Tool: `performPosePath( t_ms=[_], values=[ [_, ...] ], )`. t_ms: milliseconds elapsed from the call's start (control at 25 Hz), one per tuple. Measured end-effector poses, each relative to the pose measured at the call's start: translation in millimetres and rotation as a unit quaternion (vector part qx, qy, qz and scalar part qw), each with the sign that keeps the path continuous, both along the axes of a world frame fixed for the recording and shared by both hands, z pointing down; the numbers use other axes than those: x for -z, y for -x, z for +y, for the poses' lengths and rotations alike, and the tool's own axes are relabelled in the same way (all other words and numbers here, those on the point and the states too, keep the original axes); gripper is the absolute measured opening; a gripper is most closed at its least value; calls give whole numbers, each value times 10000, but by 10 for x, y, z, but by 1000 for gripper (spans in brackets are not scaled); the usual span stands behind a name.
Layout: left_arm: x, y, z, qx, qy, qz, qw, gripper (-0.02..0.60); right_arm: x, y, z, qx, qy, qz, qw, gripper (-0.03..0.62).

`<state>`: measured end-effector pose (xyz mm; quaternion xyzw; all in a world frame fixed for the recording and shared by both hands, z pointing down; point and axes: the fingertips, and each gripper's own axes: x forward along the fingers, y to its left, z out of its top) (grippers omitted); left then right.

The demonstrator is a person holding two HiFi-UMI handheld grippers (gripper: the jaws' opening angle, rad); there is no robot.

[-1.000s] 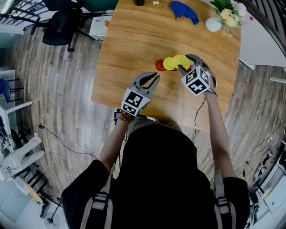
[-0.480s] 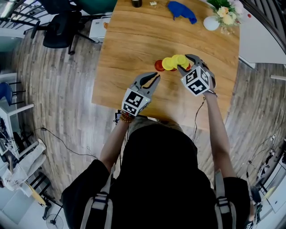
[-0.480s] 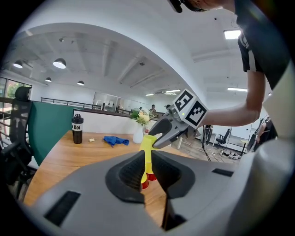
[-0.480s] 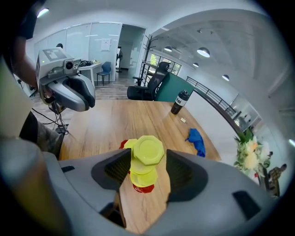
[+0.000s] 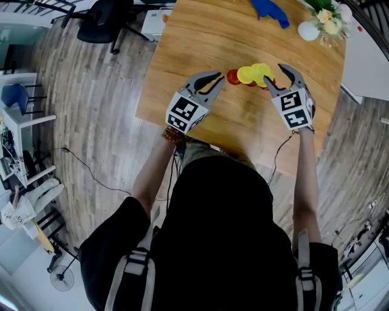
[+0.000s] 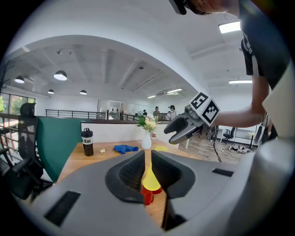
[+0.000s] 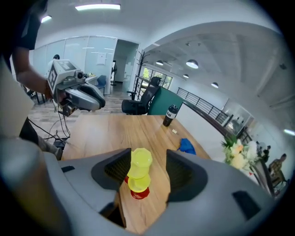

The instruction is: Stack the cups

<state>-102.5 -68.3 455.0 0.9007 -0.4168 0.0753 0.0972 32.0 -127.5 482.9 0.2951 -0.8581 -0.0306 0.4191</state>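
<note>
Stack: yellow cups (image 5: 246, 75) seated on red cups (image 5: 233, 77), grouped | left gripper (image 5: 219, 79): clenched, empty | right gripper (image 5: 275, 78): released, holding nothing | remaining: apparently nothing

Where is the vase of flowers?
In the head view the white vase of flowers stands near the far right corner of the wooden table, just right of the blue cloth and beyond the yellow and red cups.
</note>
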Motion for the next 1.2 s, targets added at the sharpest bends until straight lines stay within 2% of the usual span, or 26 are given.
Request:
performPosePath(
  t_ms=[120,280,520,600,640,680,800,920,1200],
  values=[
    [288,181,-39,161,-294,-96,9994,34,298,13,15,-58,-333,-296,9990,253],
    [716,305,-19,483,-727,-27,9962,34,695,121,102,-29,-745,-734,9945,245],
    [1302,274,62,870,-1483,-45,9851,34,1207,372,349,0,-1380,-1317,9816,200],
    [1453,296,101,986,-1696,-55,9806,34,1341,471,450,-116,-1649,-1517,9745,138],
    [1515,323,108,1038,-1797,-71,9782,34,1393,521,484,-188,-1809,-1572,9707,54],
    [1567,356,104,1081,-1883,-83,9761,34,1428,571,510,-253,-1938,-1601,9676,5],
    [1657,452,97,1145,-1988,15,9733,34,1476,739,634,-342,-2078,-1855,9598,5],
    [1674,539,159,1059,-1967,123,9747,34,1534,928,782,-409,-2278,-2109,9497,5],
    [1558,770,297,902,-1805,263,9791,34,1501,1209,870,-765,-2303,-2116,9468,5]
  ],
)
